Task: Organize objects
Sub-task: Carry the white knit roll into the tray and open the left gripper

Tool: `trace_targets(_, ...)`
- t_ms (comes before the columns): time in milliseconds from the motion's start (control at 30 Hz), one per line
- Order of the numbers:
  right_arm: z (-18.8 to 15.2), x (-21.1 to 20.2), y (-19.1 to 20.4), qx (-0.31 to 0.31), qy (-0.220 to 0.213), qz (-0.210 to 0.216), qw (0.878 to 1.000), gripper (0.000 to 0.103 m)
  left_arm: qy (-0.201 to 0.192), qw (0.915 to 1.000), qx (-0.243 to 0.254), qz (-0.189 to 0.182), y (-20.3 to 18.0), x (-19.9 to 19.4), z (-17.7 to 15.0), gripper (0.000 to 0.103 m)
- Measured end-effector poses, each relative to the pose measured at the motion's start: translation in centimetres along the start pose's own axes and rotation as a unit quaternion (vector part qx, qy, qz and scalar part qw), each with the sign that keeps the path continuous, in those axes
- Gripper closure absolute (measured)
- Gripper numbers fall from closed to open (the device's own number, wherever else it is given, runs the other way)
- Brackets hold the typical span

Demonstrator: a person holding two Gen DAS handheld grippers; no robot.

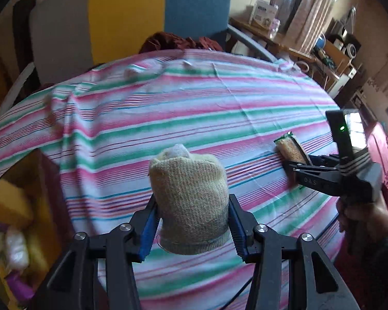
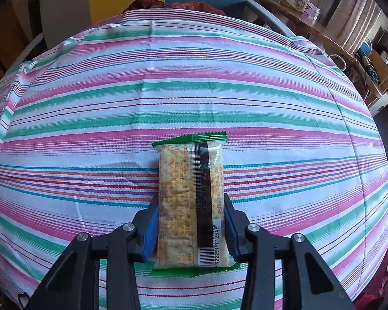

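Note:
My left gripper (image 1: 192,206) is shut on a rolled beige knit sock (image 1: 190,193) and holds it over the striped cloth (image 1: 168,108) near the front. My right gripper (image 2: 191,206) is shut on a green-edged cracker packet (image 2: 191,196), printed side up, held low over the striped cloth (image 2: 194,90). In the left wrist view the right gripper (image 1: 295,166) shows at the right with the cracker packet (image 1: 289,149) in its jaws.
The striped cloth covers a table. A blue and grey chair (image 1: 196,7) with a dark red cloth (image 1: 178,41) stands behind it. Shelves with boxes (image 1: 331,49) stand at the back right. Yellow and white items (image 1: 10,219) lie low on the left.

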State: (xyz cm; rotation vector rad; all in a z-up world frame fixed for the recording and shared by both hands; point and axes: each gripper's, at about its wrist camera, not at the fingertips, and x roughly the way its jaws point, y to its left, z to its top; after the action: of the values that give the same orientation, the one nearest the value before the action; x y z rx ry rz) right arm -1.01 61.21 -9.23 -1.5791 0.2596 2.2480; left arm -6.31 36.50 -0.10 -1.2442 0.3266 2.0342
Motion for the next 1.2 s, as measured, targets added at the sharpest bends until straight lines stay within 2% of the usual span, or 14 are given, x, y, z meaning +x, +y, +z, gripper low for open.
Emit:
trace_targets(133,-0.2,-0.3,0.2,-0.006,-0.004,-0.007,1.000,0.061,-0.022,0.9992,-0.033,0.002,4.5,-3.9,-1.0,0.053)
trace_targets(233,0.1,1.1,0.5,-0.012,-0.006,-0.016,1.000,0.061,-0.034,0.9970,-0.064,0.027,9.1,-5.8,-1.8,0.053)
trace_targets(300,0.2,1.1,0.7,-0.015,-0.007,-0.020,1.000,0.061,-0.027,0.9945,-0.091,0.044,12.4,-5.8,-2.5,0.053)
trace_targets(433,0.0,0.9,1.1,-0.015,-0.008,-0.022,1.000,0.061,0.004,0.9884,-0.143,0.050,17.2,-4.4,-3.9,0.053)
trace_targets(700,-0.3,0.7,1.2,-0.012,-0.008,-0.020,1.000,0.061,0.031,0.9849,-0.158,0.065,19.4,-0.6,-3.5,0.053)
trace_targets(1067,0.1,1.3,0.9,-0.016,-0.008,-0.021,1.000,0.061,0.036,0.9871,-0.131,0.084,19.8,2.0,-1.6,0.053)
trace_targets(1200,0.1,1.3,0.9,-0.015,-0.008,-0.021,1.000,0.061,0.038,0.9857,-0.138,0.089,20.2,2.9,-1.1,0.052)
